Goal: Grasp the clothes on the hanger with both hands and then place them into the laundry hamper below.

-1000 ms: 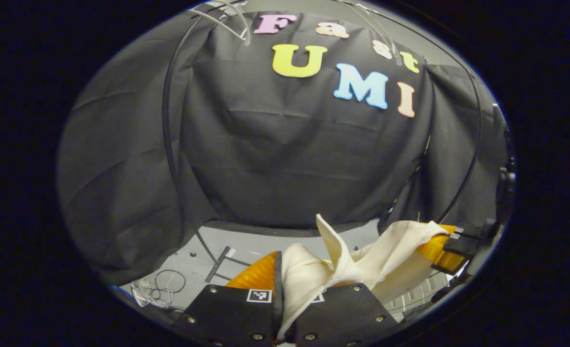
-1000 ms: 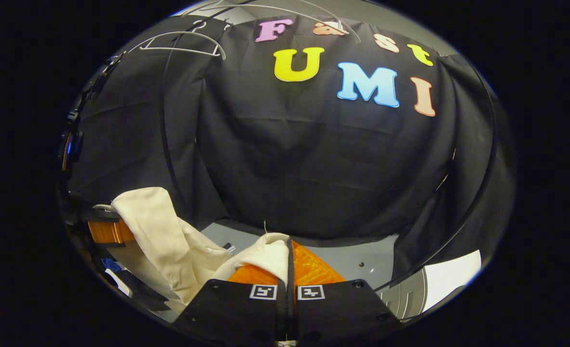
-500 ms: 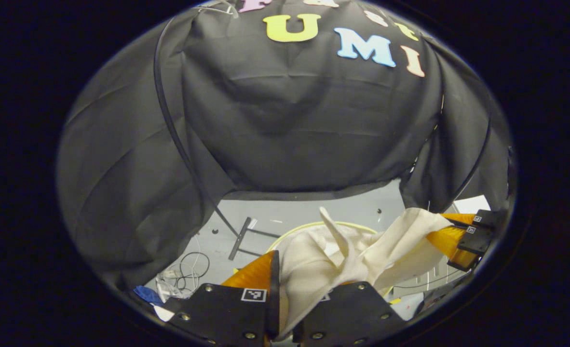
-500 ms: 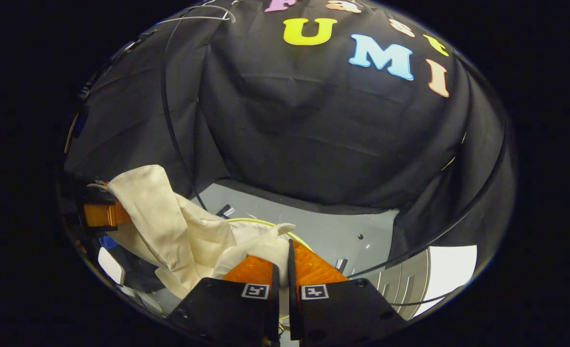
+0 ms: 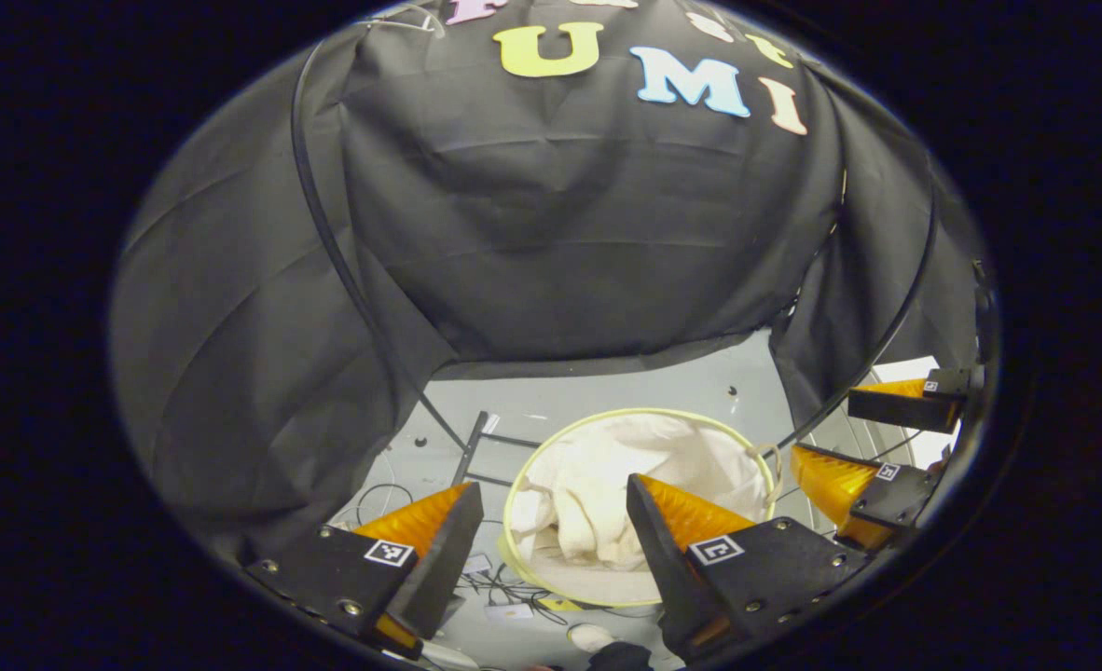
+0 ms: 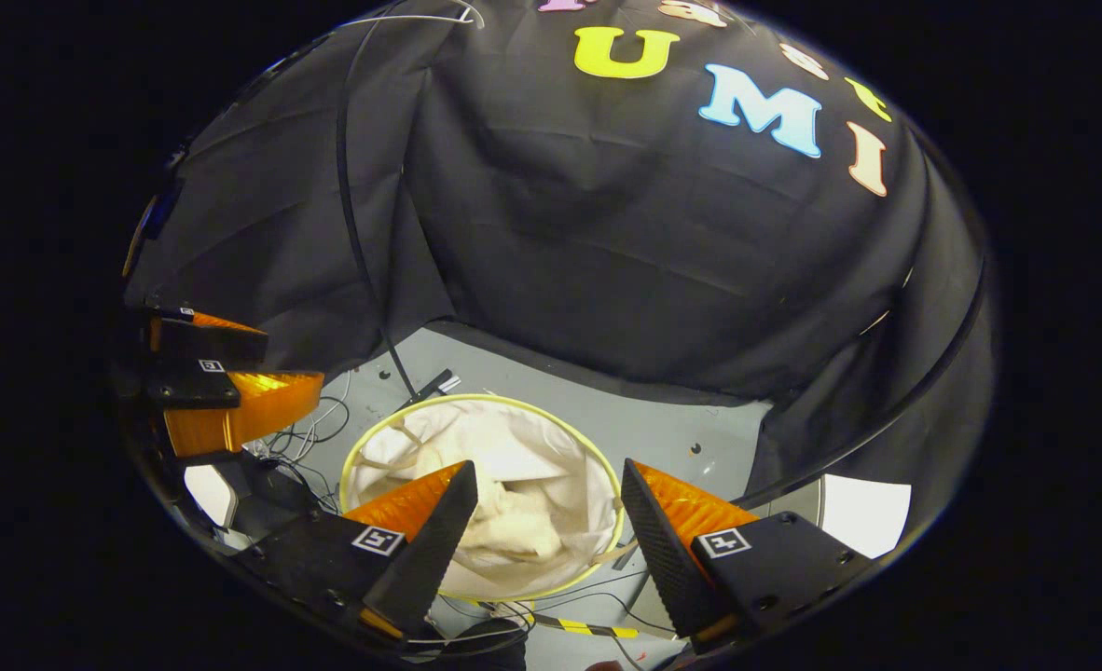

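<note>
**Garment released into the hamper**

Since the earlier frame both grips have been let go: the left gripper (image 5: 551,508) and right gripper (image 6: 544,494) are now spread wide and hold nothing. The clothes (image 5: 598,503) lie bunched inside the laundry hamper (image 5: 523,466), below the fingers. If a fold were snagged on a fingertip during withdrawal, the cloth could be dragged back over the rim.

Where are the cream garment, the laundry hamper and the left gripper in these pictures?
cream garment (image 6: 514,531): right gripper view, on its bunched folds inside the hamper.
laundry hamper (image 5: 514,485): left gripper view, on its pale rim.
left gripper (image 5: 551,517): left gripper view, midway between its open fingertips.
</note>
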Motion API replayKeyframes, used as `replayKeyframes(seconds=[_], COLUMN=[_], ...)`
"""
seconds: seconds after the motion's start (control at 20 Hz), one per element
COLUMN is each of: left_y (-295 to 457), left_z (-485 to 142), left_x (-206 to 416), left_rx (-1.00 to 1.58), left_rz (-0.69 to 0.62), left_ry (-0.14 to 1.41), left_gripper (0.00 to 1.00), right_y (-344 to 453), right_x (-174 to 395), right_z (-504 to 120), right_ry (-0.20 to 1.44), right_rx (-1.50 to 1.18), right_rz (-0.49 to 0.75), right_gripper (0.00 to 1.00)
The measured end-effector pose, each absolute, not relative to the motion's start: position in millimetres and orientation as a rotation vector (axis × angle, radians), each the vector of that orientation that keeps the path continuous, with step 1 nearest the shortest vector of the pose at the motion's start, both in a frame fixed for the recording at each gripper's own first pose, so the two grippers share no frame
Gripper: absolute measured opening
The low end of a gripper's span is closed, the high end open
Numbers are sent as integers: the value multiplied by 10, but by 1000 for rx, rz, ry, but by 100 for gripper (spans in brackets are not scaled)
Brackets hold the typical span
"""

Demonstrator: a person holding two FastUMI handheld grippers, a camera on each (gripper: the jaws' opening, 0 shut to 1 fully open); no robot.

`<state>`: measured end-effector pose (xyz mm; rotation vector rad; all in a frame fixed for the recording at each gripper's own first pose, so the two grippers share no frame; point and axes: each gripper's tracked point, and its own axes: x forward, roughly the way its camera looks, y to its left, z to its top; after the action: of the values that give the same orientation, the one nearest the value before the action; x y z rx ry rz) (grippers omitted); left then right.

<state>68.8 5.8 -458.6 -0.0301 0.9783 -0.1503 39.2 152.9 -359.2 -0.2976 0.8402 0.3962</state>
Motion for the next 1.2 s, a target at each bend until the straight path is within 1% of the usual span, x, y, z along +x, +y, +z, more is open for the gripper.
replayKeyframes(seconds=[0.25,0.45,0.65,0.9,1.05,1.1,1.2], left_y=[253,345,435,506,610,627,690], left_z=[-4289,-3817,-3206,-2443,-1870,-1677,-1390], left_x=[657,699,766,893,813,790,689], left_rx=[-9,-21,-20,-51,-60,-70,-77], left_rz=[-138,-128,-121,-106,-85,-81,-77], left_ry=[920,834,724,576,488,460,401], left_gripper=[92,92,92,92,89,92,92], right_y=[1562,1532,1449,1229,1019,941,822], right_x=[375,387,419,424,375,345,271], right_z=[-3315,-2842,-2295,-1555,-1133,-1028,-788], right_ry=[787,690,603,451,363,340,293], right_rx=[-256,-212,-147,-111,-100,-101,-102], right_rz=[367,330,286,237,213,205,190], right_gripper=[98,98,98,98,97,98,98])
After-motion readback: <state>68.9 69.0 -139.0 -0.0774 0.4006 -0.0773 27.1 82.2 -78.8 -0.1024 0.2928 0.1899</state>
